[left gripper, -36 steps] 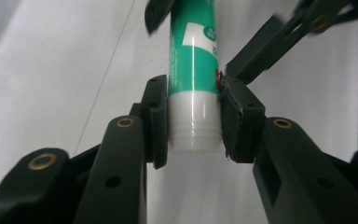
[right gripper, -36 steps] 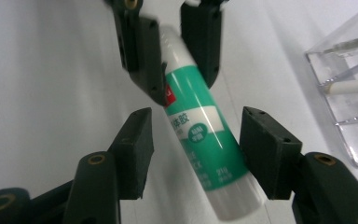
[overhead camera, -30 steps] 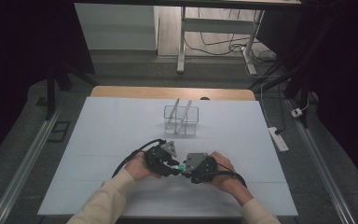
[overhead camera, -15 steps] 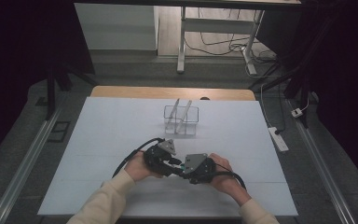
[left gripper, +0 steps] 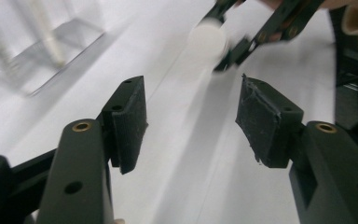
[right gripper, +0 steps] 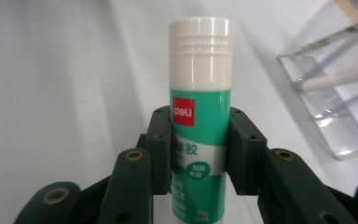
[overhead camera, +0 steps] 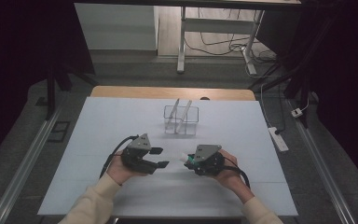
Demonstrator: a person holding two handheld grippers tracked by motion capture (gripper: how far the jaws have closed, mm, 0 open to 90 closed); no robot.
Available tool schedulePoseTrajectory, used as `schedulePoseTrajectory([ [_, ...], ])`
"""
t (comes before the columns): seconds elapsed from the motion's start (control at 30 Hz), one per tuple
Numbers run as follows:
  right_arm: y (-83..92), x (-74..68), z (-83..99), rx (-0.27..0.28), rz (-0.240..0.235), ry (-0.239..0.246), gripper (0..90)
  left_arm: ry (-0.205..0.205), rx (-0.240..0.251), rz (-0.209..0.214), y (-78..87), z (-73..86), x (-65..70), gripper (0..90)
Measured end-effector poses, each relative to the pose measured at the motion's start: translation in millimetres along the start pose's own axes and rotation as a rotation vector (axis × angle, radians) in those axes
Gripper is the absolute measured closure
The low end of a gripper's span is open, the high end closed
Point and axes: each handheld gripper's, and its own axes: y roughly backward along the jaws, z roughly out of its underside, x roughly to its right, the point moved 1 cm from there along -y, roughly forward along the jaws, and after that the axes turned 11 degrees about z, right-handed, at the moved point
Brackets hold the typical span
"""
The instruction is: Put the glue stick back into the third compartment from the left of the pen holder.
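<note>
A glue stick [right gripper: 199,116] with a white cap and a green label sits clamped between the jaws of my right gripper [right gripper: 199,154], cap pointing away from the hand. In the high view the right gripper [overhead camera: 189,161] holds the glue stick [overhead camera: 182,158] with its cap toward the left gripper [overhead camera: 159,157], a short gap apart. The left gripper [left gripper: 191,121] has just been opening; its jaws stand apart with nothing between them. In the left gripper view the glue stick's white cap [left gripper: 208,41] shows blurred beyond the jaws.
A clear plastic holder [overhead camera: 181,119] with pen-like sticks stands at the middle far part of the white table [overhead camera: 98,126]. It appears in the left gripper view as the holder [left gripper: 51,51] and in the right gripper view as the holder [right gripper: 335,102]. A power strip [overhead camera: 278,138] lies off the table's right edge.
The left gripper let go of the glue stick's cap end, opened its jaws and drew back to the left. The right gripper stays put with the stick.
</note>
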Motion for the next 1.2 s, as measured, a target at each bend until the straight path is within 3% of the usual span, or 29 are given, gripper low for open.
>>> schedulePoseTrajectory([
  [0.5,6.6,22.1,6.1,0.057,0.07,-0.149,64.4,0.095,0.024,-0.138,39.1,53.1,1.7,35.7],
  [0.93,6.0,39.6,3.5,0.085,0.151,-0.255,64.4,0.147,0.009,-0.188,56.9,88.7,1.3,33.1],
  [1.2,4.2,58.4,-9.3,0.152,0.194,-0.331,64.4,0.171,0.015,-0.205,62.7,99.0,0.3,32.7],
])
